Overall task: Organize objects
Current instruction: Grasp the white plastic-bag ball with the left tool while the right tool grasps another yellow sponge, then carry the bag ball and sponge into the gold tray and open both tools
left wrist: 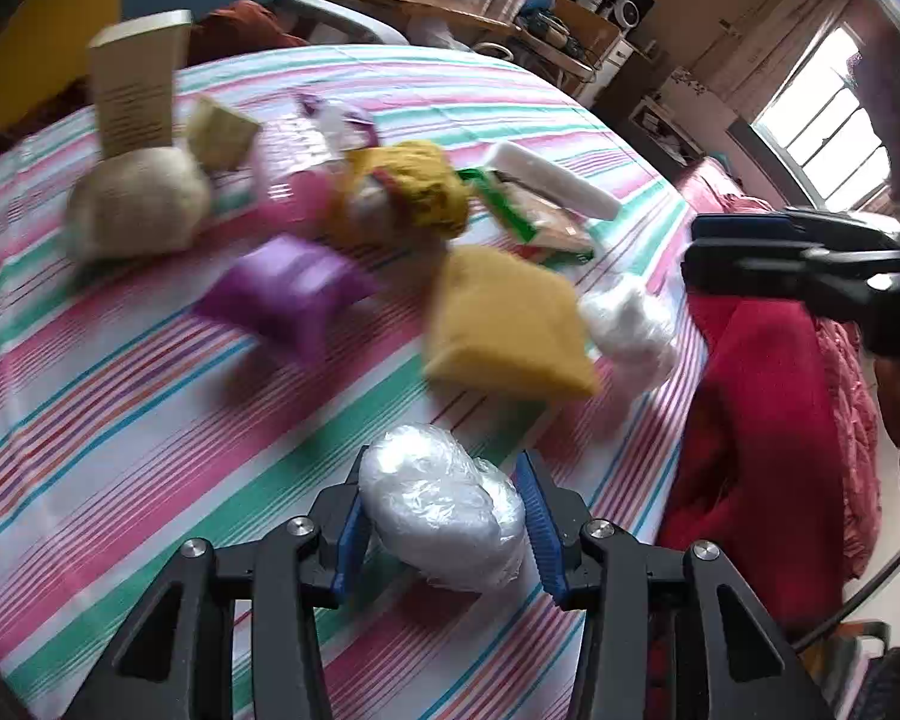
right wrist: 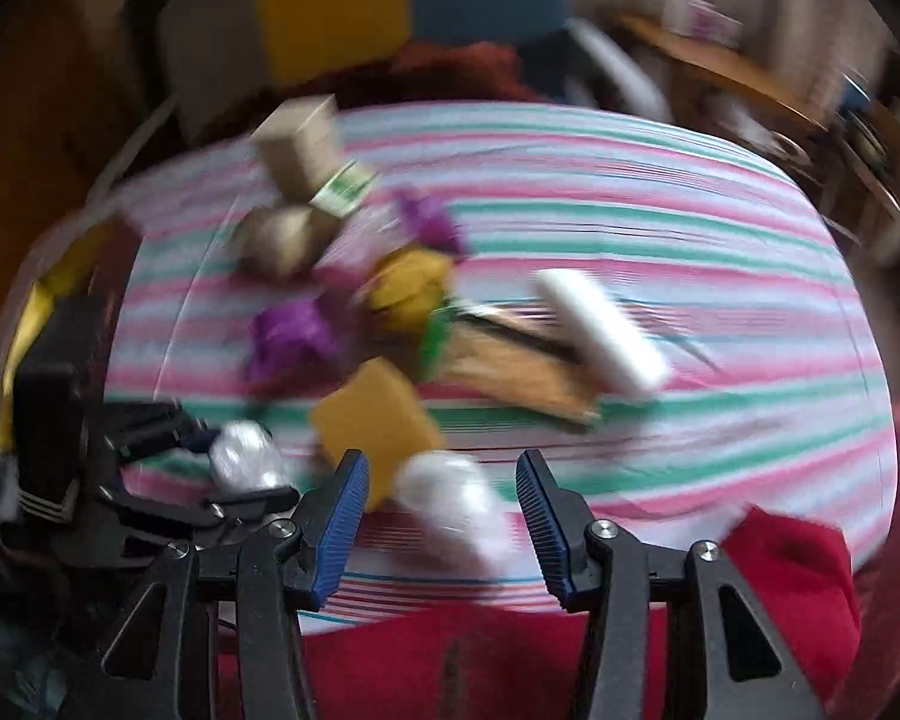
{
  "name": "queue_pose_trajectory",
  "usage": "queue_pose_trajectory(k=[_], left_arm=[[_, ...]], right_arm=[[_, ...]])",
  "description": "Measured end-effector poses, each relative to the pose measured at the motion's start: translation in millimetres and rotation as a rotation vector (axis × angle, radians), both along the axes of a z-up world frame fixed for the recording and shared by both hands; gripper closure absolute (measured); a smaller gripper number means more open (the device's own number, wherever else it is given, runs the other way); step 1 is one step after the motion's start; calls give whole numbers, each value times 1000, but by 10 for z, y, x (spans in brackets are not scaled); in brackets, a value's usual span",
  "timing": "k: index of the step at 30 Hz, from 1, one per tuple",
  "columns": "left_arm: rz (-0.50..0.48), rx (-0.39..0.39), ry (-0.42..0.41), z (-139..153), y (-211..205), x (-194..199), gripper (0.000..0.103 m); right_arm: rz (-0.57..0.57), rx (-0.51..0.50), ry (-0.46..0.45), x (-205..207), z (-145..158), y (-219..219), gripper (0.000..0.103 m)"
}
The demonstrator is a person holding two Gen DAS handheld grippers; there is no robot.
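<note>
The left claw (left wrist: 444,519) pinches a crinkly clear-plastic-wrapped white bundle (left wrist: 441,510), seemingly to sort it from the bed's (left wrist: 120,420) clutter; the right claw (right wrist: 441,519) hangs spread over another white bundle (right wrist: 450,504).

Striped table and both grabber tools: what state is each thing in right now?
Left gripper: shut on the clear plastic bundle.
Right gripper: open, white bundle between its fingers, ungripped.
Yellow sponge: lying flat.
Tan box: standing upright.
Purple packet: lying on the striped cloth.
</note>
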State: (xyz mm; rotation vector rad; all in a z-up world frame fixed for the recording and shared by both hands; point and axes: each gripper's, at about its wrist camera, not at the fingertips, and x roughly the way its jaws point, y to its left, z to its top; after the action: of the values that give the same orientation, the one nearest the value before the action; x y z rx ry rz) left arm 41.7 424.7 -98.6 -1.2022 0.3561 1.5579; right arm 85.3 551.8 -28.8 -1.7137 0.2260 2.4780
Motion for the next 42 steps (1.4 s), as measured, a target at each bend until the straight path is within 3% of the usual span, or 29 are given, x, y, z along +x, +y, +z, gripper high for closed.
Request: queue_pose_trajectory(k=[4, 10, 12, 20, 24, 33, 37, 42], left_arm=[[28, 4, 42, 12, -324, -85, 57], [93, 15, 63, 9, -698, -198, 56], [108, 17, 61, 12, -781, -229, 56], [137, 22, 86, 27, -920, -241, 57], [146, 24, 106, 68, -987, -215, 57], [193, 69, 134, 264, -1293, -200, 57], [243, 102, 142, 410, -1494, -246, 57], [332, 147, 185, 666, -1871, -357, 57]], right_arm=[[127, 23, -109, -337, -241, -256, 51], [193, 98, -229, -621, -460, -374, 48], [199, 108, -249, -648, -495, -388, 43], [200, 151, -276, -652, -561, -469, 43], [181, 175, -270, -654, -585, -460, 52], [123, 151, -137, -487, -265, -510, 58], [142, 128, -34, -495, 39, -763, 58], [207, 58, 106, -881, 336, -1337, 58]])
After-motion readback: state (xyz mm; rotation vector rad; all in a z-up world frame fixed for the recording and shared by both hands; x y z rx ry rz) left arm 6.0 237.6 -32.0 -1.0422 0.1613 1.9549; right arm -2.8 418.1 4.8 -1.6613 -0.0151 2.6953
